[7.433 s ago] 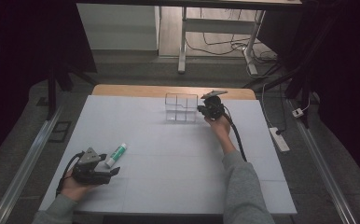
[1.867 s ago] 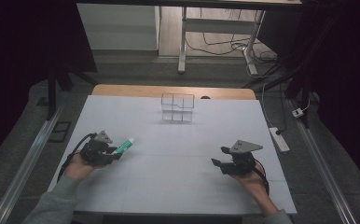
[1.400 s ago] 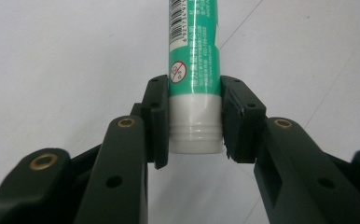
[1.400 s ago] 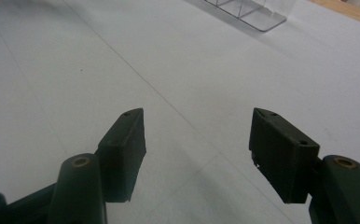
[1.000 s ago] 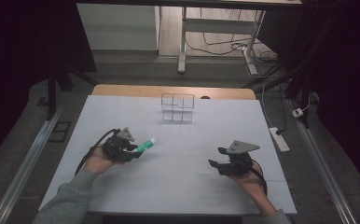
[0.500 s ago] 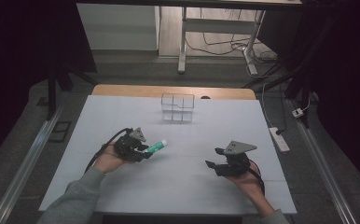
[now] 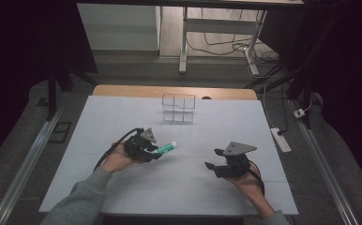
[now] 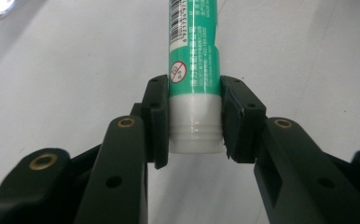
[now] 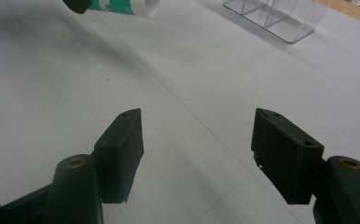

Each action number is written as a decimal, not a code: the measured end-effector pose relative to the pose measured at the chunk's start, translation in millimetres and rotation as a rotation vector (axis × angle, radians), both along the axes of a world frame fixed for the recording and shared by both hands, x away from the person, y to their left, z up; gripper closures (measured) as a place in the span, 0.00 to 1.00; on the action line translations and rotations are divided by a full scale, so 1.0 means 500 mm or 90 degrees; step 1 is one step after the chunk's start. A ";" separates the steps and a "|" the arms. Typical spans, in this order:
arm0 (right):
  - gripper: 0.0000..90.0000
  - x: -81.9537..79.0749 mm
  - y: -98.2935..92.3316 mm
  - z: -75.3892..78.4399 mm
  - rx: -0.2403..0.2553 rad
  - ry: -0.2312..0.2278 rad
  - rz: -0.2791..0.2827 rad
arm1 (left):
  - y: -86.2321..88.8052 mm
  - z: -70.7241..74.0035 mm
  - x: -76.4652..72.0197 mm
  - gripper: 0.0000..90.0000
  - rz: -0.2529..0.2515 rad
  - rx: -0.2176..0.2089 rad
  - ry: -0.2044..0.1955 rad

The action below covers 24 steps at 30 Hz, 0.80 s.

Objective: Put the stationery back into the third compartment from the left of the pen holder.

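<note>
A green and white tube (image 7: 165,148) with a white cap juts to the right out of my left gripper (image 7: 154,152), left of the table's middle. In the left gripper view the two pads clamp the tube (image 8: 194,70) at its white end, so my left gripper (image 8: 194,122) is shut on it. My right gripper (image 7: 210,167) sits low over the white table (image 7: 216,126) at the front right, pointing left. Its jaws stand wide apart in the right gripper view with bare table between them (image 9: 197,135), and the tube's cap end (image 9: 122,6) shows at the top left.
A clear plastic divided box (image 7: 178,108) stands at the far middle of the table, also seen as the clear box (image 9: 276,16) in the right gripper view. A white power strip (image 7: 280,139) lies on the floor to the right. Metal rails run along both sides.
My left hand has carried the tube to the right, toward the table's middle. The right hand has stayed at the front right, edging slightly left.
</note>
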State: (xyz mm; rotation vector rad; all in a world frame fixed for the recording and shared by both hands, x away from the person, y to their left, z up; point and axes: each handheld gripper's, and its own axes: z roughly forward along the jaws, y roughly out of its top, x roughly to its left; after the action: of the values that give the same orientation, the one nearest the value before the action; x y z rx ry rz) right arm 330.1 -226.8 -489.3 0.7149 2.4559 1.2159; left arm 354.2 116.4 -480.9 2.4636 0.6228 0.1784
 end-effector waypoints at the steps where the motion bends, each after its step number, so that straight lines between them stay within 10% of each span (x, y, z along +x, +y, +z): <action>1: 0.37 0.000 0.003 -0.001 0.001 -0.001 0.003 | -0.004 0.000 0.000 0.72 -0.002 0.001 0.001; 24: 0.37 0.004 0.111 0.035 -0.037 -0.018 0.085 | -0.079 -0.013 0.007 0.72 -0.067 0.029 0.022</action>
State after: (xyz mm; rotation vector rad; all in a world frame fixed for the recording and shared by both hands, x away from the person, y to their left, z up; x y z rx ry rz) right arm 332.0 -171.5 -471.6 0.5219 2.5386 1.1866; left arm 357.7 76.7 -487.3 2.5404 0.5074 0.1104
